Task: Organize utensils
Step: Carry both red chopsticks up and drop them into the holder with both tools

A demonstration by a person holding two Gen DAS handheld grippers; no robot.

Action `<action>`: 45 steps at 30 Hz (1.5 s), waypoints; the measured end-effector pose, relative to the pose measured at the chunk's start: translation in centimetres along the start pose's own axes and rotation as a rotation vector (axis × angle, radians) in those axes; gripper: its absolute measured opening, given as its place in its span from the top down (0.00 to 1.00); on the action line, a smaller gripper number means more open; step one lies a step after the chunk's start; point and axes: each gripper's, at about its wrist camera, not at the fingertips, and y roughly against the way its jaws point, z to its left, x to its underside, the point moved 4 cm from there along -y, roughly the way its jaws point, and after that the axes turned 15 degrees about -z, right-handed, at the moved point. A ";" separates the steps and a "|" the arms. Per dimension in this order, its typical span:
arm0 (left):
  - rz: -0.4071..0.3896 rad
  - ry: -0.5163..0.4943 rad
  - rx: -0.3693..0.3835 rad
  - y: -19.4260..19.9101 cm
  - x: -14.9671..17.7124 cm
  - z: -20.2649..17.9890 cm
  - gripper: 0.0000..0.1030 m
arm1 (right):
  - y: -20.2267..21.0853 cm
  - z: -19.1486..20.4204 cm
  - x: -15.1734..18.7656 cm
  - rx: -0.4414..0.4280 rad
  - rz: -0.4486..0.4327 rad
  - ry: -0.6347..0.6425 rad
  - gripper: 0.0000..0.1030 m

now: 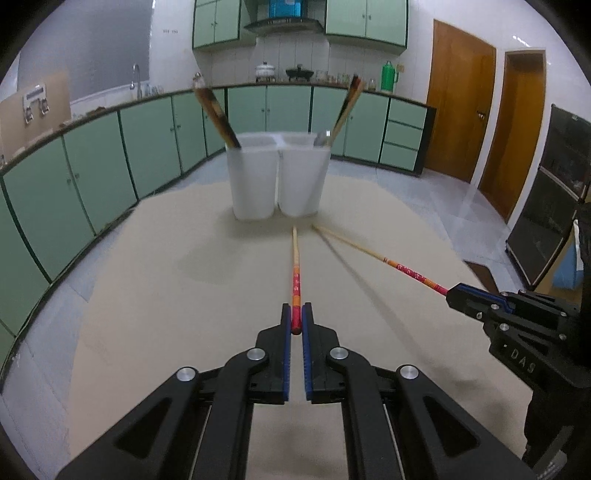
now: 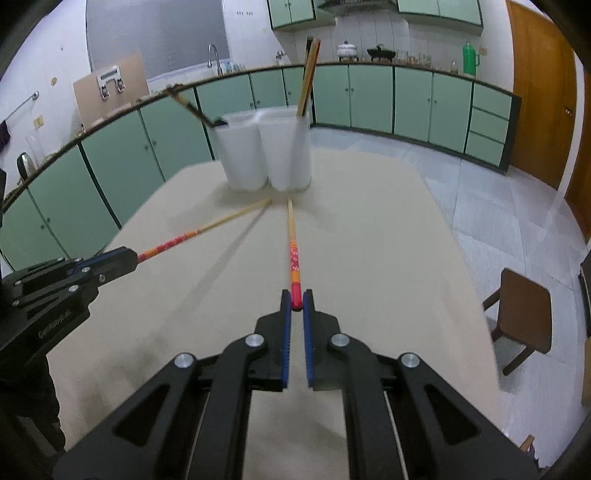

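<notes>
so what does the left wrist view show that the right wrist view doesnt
Only the left wrist view shows the dark cabinet at the right edge and a spoon in the holder's right compartment.

Only the right wrist view shows the wooden stool on the floor.

Both show the white two-compartment holder with utensils standing in it, the beige table, and each hand-held gripper shut on a red-handled chopstick: the left hand-held gripper and the right hand-held gripper.

You are in a kitchen with pale green base cabinets (image 1: 155, 136) running round the walls and matching wall cabinets (image 1: 365, 18) above a white tiled splashback. Two brown wooden doors (image 1: 461, 110) stand to your right. The floor (image 2: 498, 206) is light grey tile, with a brown wooden stool (image 2: 521, 314) beside the beige bench (image 1: 184, 288).
</notes>
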 end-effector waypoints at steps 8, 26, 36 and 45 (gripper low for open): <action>-0.087 -0.012 0.014 1.2 -4.4 0.2 0.95 | 1.1 -0.3 -5.4 -0.042 -0.073 0.000 0.95; -0.175 -0.064 0.073 1.5 -11.7 -0.4 0.95 | 1.4 2.9 -14.1 -0.179 -0.100 0.088 0.95; -0.210 -0.091 0.111 1.6 -14.3 -0.6 0.95 | 1.3 3.0 -18.4 -0.244 -0.104 0.074 0.95; -0.312 -0.134 0.119 2.1 -19.6 -1.0 0.95 | 0.5 3.6 -26.2 -0.247 -0.211 0.098 0.95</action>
